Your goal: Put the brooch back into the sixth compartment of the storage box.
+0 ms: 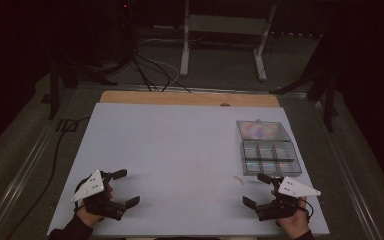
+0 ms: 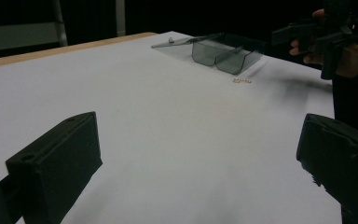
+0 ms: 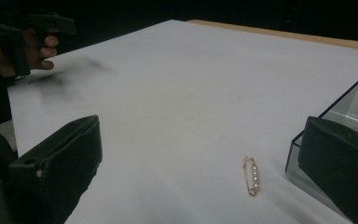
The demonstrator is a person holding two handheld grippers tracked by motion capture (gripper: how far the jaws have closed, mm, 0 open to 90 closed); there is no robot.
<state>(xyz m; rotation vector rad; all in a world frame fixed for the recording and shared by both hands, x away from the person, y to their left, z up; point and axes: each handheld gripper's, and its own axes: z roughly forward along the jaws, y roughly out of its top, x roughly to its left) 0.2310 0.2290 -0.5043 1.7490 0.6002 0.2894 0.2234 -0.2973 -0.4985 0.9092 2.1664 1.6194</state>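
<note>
Gold pin (image 3: 252,176) lay near the surface's (image 1: 180,150) right edge beside the box (image 1: 270,157); both tongs, right (image 1: 257,191) and left (image 1: 125,187), gaped empty, so a low, centred pinch seemed best.

White board (image 1: 180,150) covers the table top, bare wooden strip (image 1: 190,98) showing along the far edge. Small dark spot (image 1: 224,105) on that strip, right of middle; can't tell what it is. Grey floor (image 1: 220,70) all round. White metal frame (image 1: 225,25) stands on the floor well beyond the far edge. Black cables (image 1: 152,72) tangled off the far-left corner; one more black cable (image 1: 55,150) runs along the left edge. Dark stand legs (image 1: 330,97) off the far-right corner. Background black.
</note>
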